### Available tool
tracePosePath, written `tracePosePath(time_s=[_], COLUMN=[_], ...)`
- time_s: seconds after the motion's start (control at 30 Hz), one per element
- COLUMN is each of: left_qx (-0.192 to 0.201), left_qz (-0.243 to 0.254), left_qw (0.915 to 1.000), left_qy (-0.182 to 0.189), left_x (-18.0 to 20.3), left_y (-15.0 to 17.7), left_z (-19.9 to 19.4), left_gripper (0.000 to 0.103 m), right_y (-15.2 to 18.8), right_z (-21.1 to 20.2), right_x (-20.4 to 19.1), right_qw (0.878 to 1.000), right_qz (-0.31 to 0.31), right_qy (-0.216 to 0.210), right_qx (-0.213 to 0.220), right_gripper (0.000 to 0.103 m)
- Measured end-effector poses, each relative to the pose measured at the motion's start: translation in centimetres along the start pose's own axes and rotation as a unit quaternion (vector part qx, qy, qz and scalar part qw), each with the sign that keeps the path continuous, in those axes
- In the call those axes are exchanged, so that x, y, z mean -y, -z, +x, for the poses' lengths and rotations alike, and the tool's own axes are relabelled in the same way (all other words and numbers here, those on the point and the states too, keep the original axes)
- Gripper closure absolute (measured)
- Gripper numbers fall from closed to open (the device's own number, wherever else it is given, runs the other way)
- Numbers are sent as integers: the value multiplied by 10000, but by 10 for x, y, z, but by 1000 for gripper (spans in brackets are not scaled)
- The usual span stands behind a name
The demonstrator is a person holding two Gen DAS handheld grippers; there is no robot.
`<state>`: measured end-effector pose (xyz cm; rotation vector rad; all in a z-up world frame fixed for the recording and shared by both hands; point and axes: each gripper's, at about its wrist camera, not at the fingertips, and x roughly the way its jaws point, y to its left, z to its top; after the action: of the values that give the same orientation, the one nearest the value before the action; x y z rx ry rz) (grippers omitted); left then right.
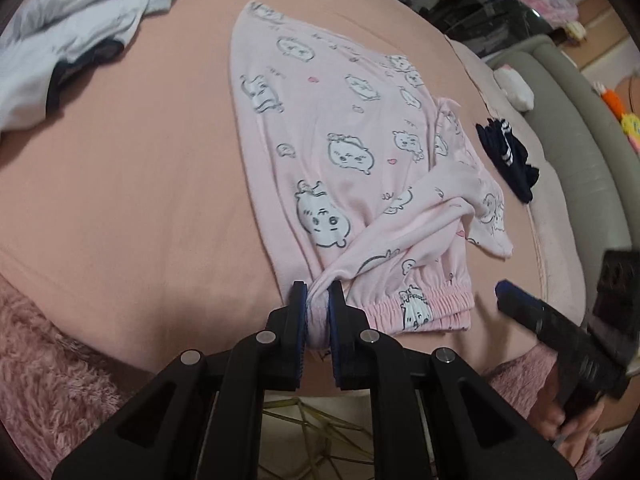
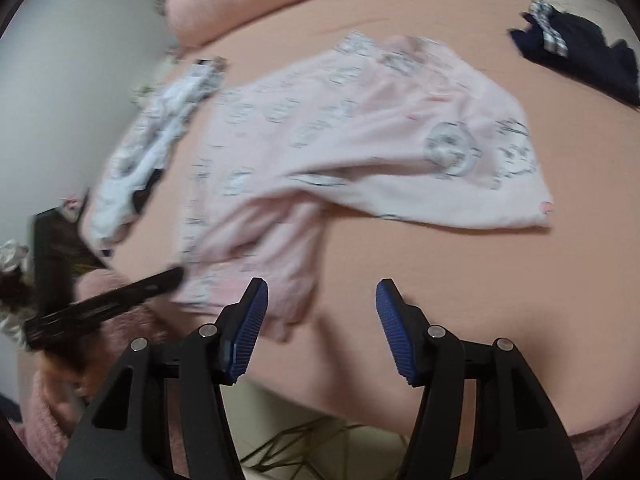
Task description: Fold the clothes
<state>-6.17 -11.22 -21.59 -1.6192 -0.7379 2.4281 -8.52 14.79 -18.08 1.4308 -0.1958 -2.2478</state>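
Pink pajama pants (image 1: 340,128) lie spread on the peach bed sheet (image 1: 140,200). Your left gripper (image 1: 318,300) is clenched on a bunched corner near the waistband. Your right gripper (image 2: 322,300) is released, its jaws wide apart above the sheet, just beside the pants.

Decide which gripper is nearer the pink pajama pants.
Left. The left gripper is clamped on the pink pajama pants at the waistband end; the right gripper hangs open beside them, touching nothing.
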Motion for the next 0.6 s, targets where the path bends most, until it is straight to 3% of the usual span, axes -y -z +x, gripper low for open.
tracePosePath(time_s=[0.17,0.23,0.3,0.37,0.47,0.5,0.53,0.6], left_qx=[6,-46,-69,-64,-116,-169,-215,-252], left_qz=[-50,-76,-101,-46,25,22,-43,-264], left_qw=[10000,9999,9999,9999,9994,9992,9994,9993], left_qy=[-19,-83,-100,-126,-311,-353,-285,5], left_x=[-2,-3,-4,-2,-1,-3,-5,-13], left_y=[-2,-1,0,1,5,6,5,3], left_z=[2,6,7,5,5,7,8,5], left_gripper=[92,90,90,90,90,89,89,89], right_y=[17,22,22,22,19,19,20,21], right_z=[22,30,35,29,20,20,22,27], right_x=[-39,-40,-30,-18,-9,-5,1,15], right_qw=[9931,9910,9908,9949,9952,9928,9879,9877], right_qz=[-1038,-1092,-872,-538,-278,-205,-149,-77], right_qy=[461,703,974,811,939,1181,1543,1536], right_qx=[-306,-335,-361,-264,-53,-30,-86,-277], right_gripper=[44,52,52,52,51,51,51,50])
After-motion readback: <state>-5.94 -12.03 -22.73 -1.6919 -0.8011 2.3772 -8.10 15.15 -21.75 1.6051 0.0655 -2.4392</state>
